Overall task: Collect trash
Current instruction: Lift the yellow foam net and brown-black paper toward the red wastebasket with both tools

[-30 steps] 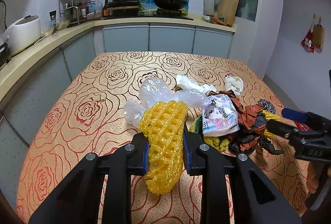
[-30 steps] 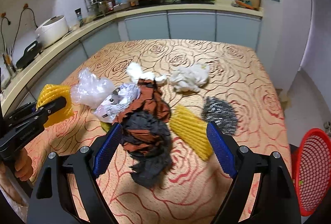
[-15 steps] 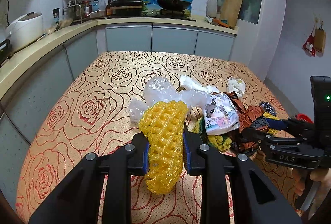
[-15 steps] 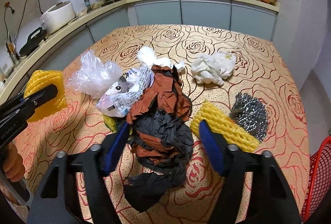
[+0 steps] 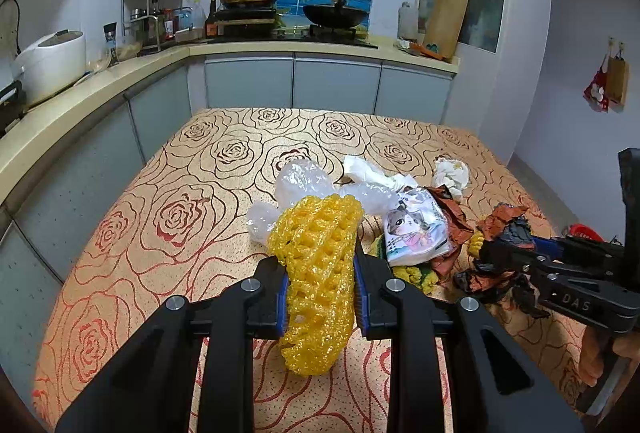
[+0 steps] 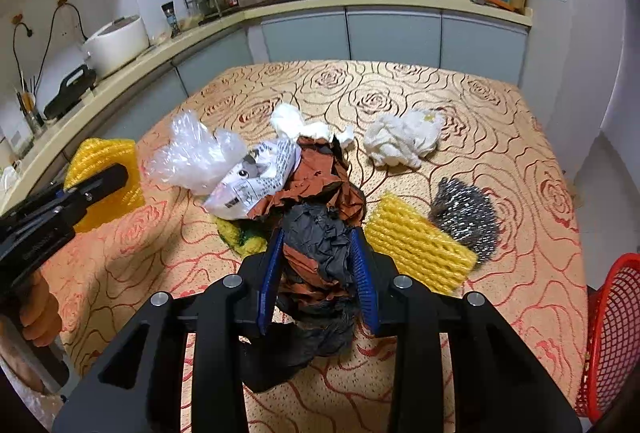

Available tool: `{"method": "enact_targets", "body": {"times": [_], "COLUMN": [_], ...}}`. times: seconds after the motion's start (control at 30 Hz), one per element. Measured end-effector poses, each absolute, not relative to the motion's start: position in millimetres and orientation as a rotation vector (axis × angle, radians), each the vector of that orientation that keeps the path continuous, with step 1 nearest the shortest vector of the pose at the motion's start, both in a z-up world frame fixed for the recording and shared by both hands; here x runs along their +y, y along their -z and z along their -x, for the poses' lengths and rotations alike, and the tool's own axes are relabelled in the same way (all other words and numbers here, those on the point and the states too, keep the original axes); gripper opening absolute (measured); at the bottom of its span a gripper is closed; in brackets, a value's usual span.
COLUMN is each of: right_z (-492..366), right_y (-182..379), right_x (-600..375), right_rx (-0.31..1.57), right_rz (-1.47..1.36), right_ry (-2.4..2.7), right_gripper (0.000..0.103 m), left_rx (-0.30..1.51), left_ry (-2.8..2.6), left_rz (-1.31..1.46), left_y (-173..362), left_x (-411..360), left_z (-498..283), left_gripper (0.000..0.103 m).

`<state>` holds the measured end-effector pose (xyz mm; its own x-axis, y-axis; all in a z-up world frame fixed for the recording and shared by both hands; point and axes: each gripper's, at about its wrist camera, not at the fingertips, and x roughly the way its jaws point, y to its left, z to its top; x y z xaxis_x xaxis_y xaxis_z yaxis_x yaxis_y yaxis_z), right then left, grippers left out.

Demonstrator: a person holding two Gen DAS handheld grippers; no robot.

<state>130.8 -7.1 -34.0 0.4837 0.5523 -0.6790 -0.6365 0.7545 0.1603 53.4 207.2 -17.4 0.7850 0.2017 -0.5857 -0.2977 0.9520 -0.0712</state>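
The right gripper (image 6: 318,275) has just been closing its jaws on the crumpled brown-and-black paper (image 6: 320,233), whose pads now press its sides; the wad is loose and springy, so a trailing flap may snag the printed wrapper (image 6: 256,181) it touches and drag it across the table (image 6: 520,153), or the paper may slip free on lifting. The left gripper (image 5: 320,287) is clamped on the yellow foam net (image 5: 318,273), held above the cloth; the red basket (image 6: 612,333) at the table's right edge shows only mesh, with no trash visible inside.
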Motion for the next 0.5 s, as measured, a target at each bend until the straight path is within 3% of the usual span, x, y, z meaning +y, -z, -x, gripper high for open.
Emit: {"method": "enact_targets", "body": {"times": [0.5], "right_z": [-123], "right_y": [-23], "right_x": [-52], "right_rx": [0.637], "right_rz": [0.052], "right_ry": [-0.656], "right_gripper": [0.033], "left_rx": [0.549], "left_ry": [-0.240], "left_rz": [0.122], "left_y": [-11], "left_x": [178], "left_z": [-56], "left_gripper": [0.023]}}
